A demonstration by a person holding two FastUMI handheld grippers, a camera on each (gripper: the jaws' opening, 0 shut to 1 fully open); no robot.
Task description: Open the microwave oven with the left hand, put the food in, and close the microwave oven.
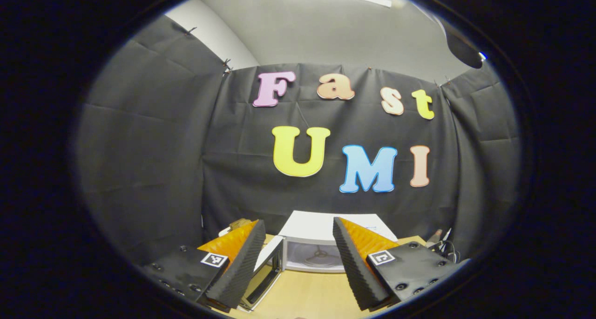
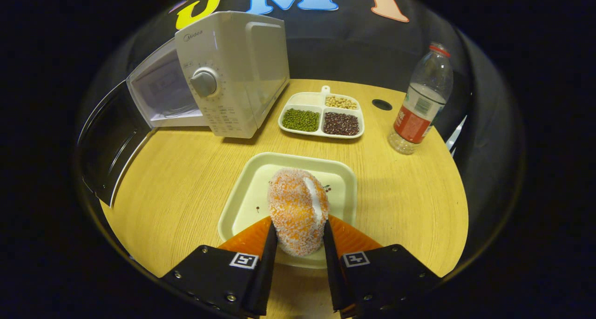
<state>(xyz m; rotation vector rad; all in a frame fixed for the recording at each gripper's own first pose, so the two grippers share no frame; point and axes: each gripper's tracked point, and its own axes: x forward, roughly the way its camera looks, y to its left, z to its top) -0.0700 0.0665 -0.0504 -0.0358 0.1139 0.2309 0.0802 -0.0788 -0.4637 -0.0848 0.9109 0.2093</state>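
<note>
In the right gripper view the right gripper [image 2: 299,237] has both fingers pressed on the sides of an orange, crumb-coated piece of food [image 2: 297,209], holding it over a pale square plate [image 2: 242,193] on the wooden table [image 2: 186,170]. Beyond the plate sits a divided tray of beans [image 2: 321,116], a water bottle [image 2: 419,105] to the right, and the white microwave [image 2: 233,72] to the left with its door [image 2: 109,144] swung wide open.

In the left gripper view the left gripper [image 1: 298,254] holds nothing, its fingers spread wide, and between them sits the open microwave [image 1: 321,251], door [image 1: 267,272] hanging to the left
</note>
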